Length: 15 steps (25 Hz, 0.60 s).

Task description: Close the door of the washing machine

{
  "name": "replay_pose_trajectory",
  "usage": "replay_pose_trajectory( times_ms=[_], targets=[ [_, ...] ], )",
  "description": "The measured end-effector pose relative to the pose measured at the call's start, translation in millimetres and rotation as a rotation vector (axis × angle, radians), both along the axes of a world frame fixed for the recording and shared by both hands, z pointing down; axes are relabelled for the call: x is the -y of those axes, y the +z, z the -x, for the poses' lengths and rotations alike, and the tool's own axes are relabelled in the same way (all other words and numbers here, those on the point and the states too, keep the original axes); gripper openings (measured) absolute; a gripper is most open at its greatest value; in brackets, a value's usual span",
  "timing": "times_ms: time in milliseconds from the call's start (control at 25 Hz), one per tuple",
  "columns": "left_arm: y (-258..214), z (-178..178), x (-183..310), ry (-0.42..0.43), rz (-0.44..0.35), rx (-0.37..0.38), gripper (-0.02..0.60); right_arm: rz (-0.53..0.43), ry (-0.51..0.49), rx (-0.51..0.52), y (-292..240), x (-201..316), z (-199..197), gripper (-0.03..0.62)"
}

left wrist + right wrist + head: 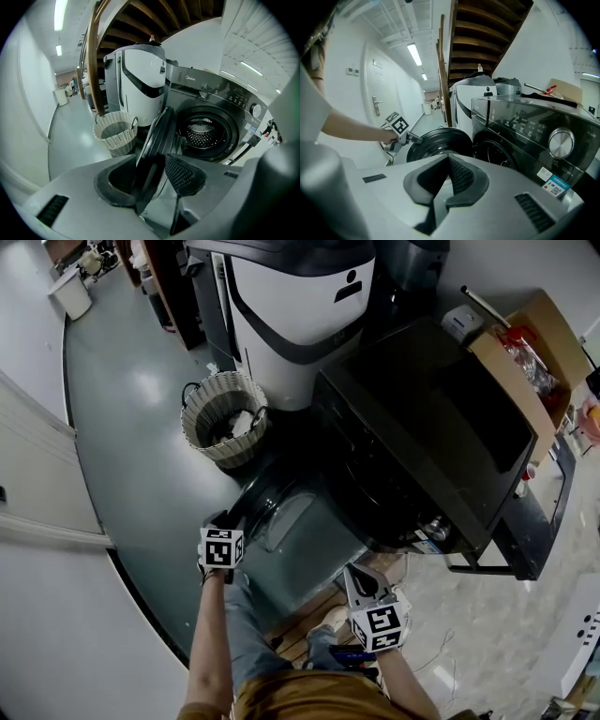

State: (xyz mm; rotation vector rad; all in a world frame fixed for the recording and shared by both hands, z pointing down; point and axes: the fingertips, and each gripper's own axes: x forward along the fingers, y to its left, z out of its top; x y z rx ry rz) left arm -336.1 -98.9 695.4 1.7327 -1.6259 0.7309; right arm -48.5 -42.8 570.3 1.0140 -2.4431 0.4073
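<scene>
Washing machine (pixel 422 418) dark, front-loading; door (pixel 157 140) swung open to its left, drum (pixel 204 133) exposed. Left claw (pixel 150 180) at door's outer rim: jaws apart, rim standing between them and filling most of gap, seemingly clamped, though pad contact is hard to confirm. Right claw (pixel 447 180) held low in front of machine, well apart from door, jaws together, nothing between them. Wicker basket (pixel 223 416) on floor just beyond open door.
</scene>
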Motion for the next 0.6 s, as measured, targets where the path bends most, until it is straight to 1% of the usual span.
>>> replay_pose_trajectory(
  times_ms=[320, 600],
  targets=[
    [1, -28, -7, 0.044, 0.021, 0.006, 0.199, -0.011, 0.06, 0.021, -5, -5, -29, 0.012],
    [0, -48, -12, 0.084, 0.032, 0.017, 0.19, -0.025, 0.094, 0.037, -11, -9, -40, 0.012]
  ],
)
